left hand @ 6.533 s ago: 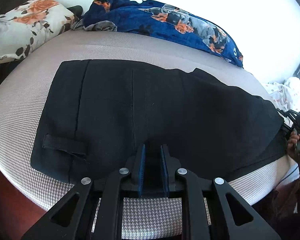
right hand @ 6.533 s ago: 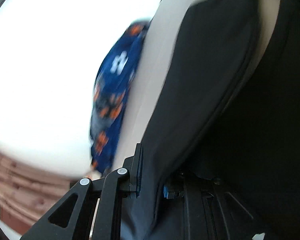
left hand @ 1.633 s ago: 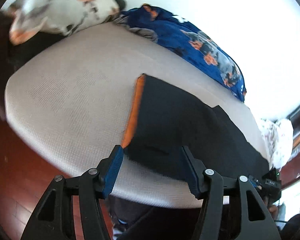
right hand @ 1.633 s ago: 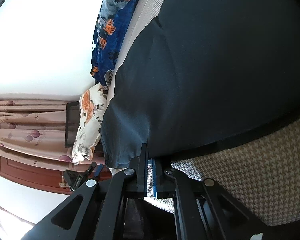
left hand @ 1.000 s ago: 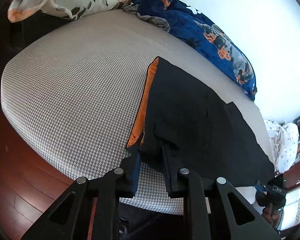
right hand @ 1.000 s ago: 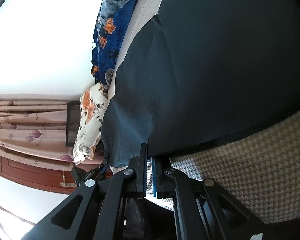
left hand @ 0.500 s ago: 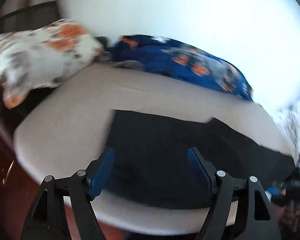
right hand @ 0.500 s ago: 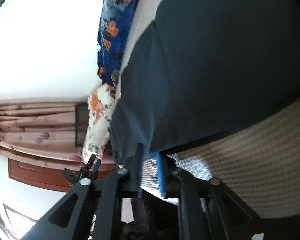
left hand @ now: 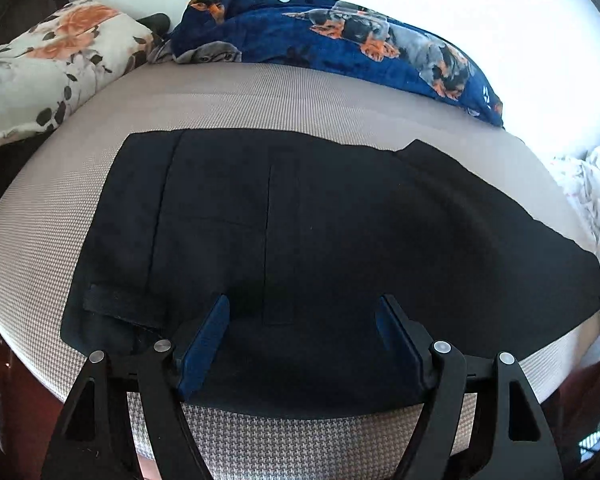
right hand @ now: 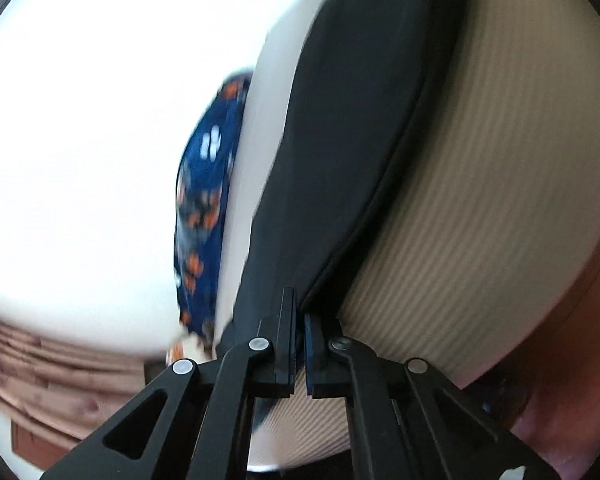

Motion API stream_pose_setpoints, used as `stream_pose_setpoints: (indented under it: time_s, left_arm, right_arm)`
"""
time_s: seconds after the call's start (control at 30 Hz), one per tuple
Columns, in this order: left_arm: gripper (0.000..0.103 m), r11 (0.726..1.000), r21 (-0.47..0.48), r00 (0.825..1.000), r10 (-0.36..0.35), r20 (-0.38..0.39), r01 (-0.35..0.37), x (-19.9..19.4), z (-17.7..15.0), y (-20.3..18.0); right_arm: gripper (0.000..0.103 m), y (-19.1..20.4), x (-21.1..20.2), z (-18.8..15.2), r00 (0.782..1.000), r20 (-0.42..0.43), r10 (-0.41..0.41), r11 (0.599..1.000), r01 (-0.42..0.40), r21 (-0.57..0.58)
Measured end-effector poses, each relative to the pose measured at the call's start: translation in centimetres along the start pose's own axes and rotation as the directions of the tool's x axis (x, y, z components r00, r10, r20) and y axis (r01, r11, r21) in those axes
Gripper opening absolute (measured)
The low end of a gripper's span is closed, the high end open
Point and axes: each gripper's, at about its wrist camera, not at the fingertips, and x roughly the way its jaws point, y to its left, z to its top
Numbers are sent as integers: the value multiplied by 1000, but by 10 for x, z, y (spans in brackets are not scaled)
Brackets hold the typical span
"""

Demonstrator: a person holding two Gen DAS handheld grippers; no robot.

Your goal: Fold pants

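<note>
Already you are looking at pants [left hand: 300, 240] that are lying flat on the bed [left hand: 260, 96], folded lengthwise so the legs are stacked as one dark strip running left to right. The waist end is sitting at the left, near the pillow [left hand: 52, 64], and the leg end is trailing off to the right edge. The blanket [left hand: 340, 40] is bunched along the far side, well apart from the cloth. By my reading, the first fold is done and the crosswise folds are remaining, so you are roughly at the halfway mark.

Your left gripper [left hand: 300, 344] is hovering at the near edge of the pants with its jaws standing wide; nothing is pinched between them, though the fabric is lying beneath and between the pads. Whether the tips are touching the cloth, I cannot tell.

Your right gripper [right hand: 300, 320] is pointing at the corner of the leg end, jaws closed tight. The view is blurring, and the hem is sitting right at the tips, but no cloth is showing between the pads.
</note>
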Motion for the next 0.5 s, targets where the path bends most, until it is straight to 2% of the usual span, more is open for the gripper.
stream_pose_setpoints:
  time_s: [0.13, 0.3, 0.33, 0.37, 0.43, 0.5]
  left_arm:
    - [76, 1000, 21, 1000, 19, -5, -19, -1, -2, -2]
    - [76, 999, 27, 999, 34, -10, -33, -2, -5, -1]
    - [76, 999, 28, 999, 35, -11, -35, -2, -5, -1]
    - [76, 999, 29, 999, 37, -12, -36, -2, -5, -1]
    - [76, 999, 29, 999, 37, -12, -37, -2, -5, -1]
    - [76, 999, 29, 999, 37, -11, -36, -2, -5, -1]
  right_arm:
    - [9, -21, -27, 23, 997, 71, 37, 996, -42, 79]
    - [12, -39, -64, 49, 985, 173, 25, 993, -45, 111]
    - [13, -38, -70, 54, 980, 201, 4, 994, -25, 103]
    - [17, -36, -78, 59, 972, 235, -20, 996, -1, 91]
    - [30, -36, -90, 66, 958, 286, -21, 996, -6, 93]
    - [36, -33, -96, 71, 956, 291, -30, 997, 6, 81]
